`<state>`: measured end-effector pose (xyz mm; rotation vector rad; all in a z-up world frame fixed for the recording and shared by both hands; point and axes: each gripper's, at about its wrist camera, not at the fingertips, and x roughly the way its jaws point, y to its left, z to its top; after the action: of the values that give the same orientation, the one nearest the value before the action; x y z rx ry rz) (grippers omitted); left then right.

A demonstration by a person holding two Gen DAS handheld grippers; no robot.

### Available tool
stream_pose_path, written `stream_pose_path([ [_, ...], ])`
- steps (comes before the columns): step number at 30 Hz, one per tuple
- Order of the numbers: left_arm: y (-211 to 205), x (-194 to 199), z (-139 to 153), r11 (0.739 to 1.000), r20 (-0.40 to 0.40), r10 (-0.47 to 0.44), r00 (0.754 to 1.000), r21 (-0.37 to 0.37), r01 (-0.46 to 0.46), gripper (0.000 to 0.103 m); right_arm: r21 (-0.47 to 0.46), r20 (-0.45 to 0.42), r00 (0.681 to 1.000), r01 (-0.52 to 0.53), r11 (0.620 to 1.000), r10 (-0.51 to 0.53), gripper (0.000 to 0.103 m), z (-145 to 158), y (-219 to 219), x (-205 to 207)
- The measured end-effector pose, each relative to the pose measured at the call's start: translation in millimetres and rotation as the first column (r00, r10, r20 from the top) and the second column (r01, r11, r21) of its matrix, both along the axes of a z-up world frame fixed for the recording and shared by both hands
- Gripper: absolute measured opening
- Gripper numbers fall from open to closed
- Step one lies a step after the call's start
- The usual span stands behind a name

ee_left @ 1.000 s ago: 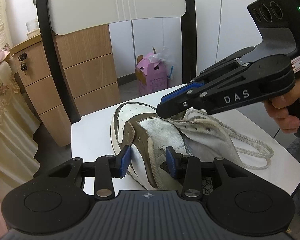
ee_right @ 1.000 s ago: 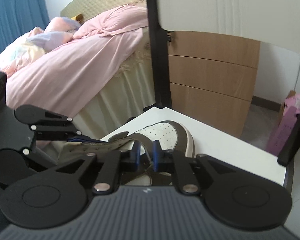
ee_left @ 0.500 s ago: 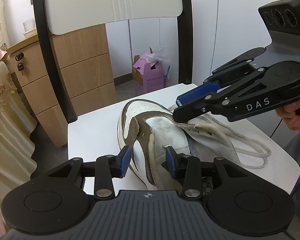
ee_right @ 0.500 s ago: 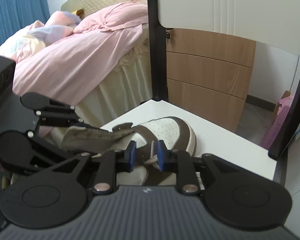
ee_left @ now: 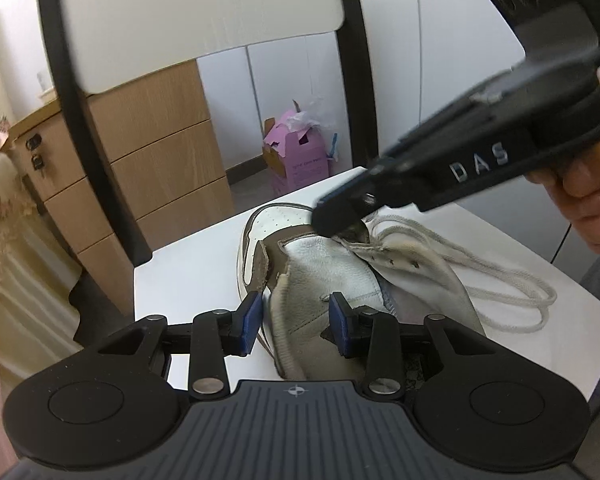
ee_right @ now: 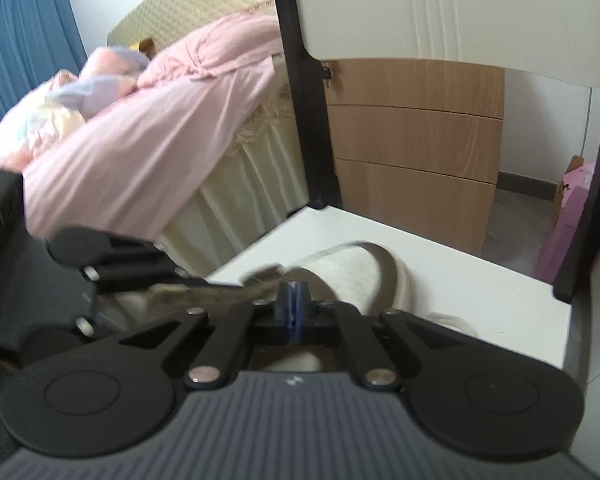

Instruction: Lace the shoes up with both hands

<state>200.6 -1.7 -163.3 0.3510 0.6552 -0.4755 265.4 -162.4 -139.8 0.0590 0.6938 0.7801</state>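
Observation:
A white and brown shoe [ee_left: 324,264] lies on the white chair seat [ee_left: 187,272], toe pointing away. Its loose cream lace [ee_left: 500,280] trails off to the right. My left gripper [ee_left: 295,324] holds the shoe's near side panel between its blue pads, and its jaws are closing a little. My right gripper [ee_left: 336,220] comes in from the right with its tip at the shoe's throat, where the lace starts. In the right wrist view its pads [ee_right: 294,312] meet, over the blurred shoe [ee_right: 356,268]. Whether a lace strand is caught between them is hidden.
The chair's black frame [ee_left: 87,120] and white backrest rise just behind the shoe. A wooden drawer cabinet [ee_left: 151,160] and a pink box [ee_left: 300,156] stand on the floor beyond. A bed with pink covers [ee_right: 139,128] is at the left. A hand [ee_left: 584,200] holds the right gripper.
The right gripper's jaws opened wider half a second ago and have now shut. Its tip drew slightly right, then came back to the shoe's throat. The left gripper kept its hold.

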Motion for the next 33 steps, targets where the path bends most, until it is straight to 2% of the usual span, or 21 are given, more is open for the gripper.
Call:
stream_pose_path([
  [5, -2.9, -0.6, -0.2, 1.0, 0.004, 0.004, 1.0, 0.016, -0.004, 0.04, 0.181, 0.019, 0.999, 0.031, 0.983, -0.035, 0.002, 22.6, -6.5, -3.8],
  [9, -2.3, -0.1, 0.6, 1.0, -0.004, 0.006, 1.0, 0.007, -0.006, 0.04, 0.375, 0.021, 0.998, 0.044, 0.926, -0.056, 0.003, 41.9, -20.5, -3.5],
  [11, -2.8, -0.8, 0.4, 1.0, -0.002, 0.005, 1.0, 0.01, -0.005, 0.04, 0.411, 0.023, 0.997, 0.06, 0.91, -0.076, 0.003, 47.6, -23.7, -2.3],
  [14, -2.5, -1.4, 0.1, 1.0, 0.0, 0.005, 1.0, 0.009, -0.005, 0.04, 0.363, 0.041, 0.991, 0.101, 0.926, -0.124, 0.004, 45.8, -23.5, 1.5],
  [16, -1.2, -1.6, 0.6, 1.0, -0.003, 0.007, 1.0, 0.002, -0.007, 0.04, 0.329, 0.027, 0.982, 0.166, 0.93, -0.185, 0.019, 39.3, -26.1, 6.1],
  [17, -0.5, -1.6, 0.9, 1.0, -0.004, 0.007, 1.0, -0.002, -0.007, 0.04, 0.322, 0.02, 0.98, 0.182, 0.929, -0.199, 0.037, 37.1, -28.6, 7.6],
  [18, -0.2, -1.6, 1.0, 1.0, -0.006, 0.008, 1.0, -0.005, -0.008, 0.04, 0.324, 0.016, 0.977, 0.194, 0.926, -0.211, 0.043, 35.8, -32.1, 8.3],
  [22, -0.9, -0.9, 1.4, 1.0, -0.008, 0.009, 1.0, -0.007, -0.009, 0.04, 0.296, -0.022, 0.97, 0.236, 0.925, -0.24, 0.043, 30.7, -44.6, 8.9],
  [26, -1.1, -0.4, 1.6, 1.0, -0.01, 0.01, 1.0, -0.01, -0.01, 0.04, 0.194, -0.163, 0.97, 0.209, 0.959, -0.178, 0.042, 7.1, -37.0, 16.6],
  [29, -1.2, -0.9, 1.9, 1.0, -0.011, 0.01, 1.0, -0.01, -0.01, 0.04, 0.103, -0.131, 0.987, 0.11, 0.989, -0.096, 0.041, 0.7, -17.4, 9.9],
  [33, -0.4, -1.8, 1.9, 1.0, -0.013, 0.009, 1.0, -0.014, -0.009, 0.04, -0.022, -0.081, 0.996, 0.03, 0.999, -0.032, 0.039, -3.6, 3.5, 1.7],
])
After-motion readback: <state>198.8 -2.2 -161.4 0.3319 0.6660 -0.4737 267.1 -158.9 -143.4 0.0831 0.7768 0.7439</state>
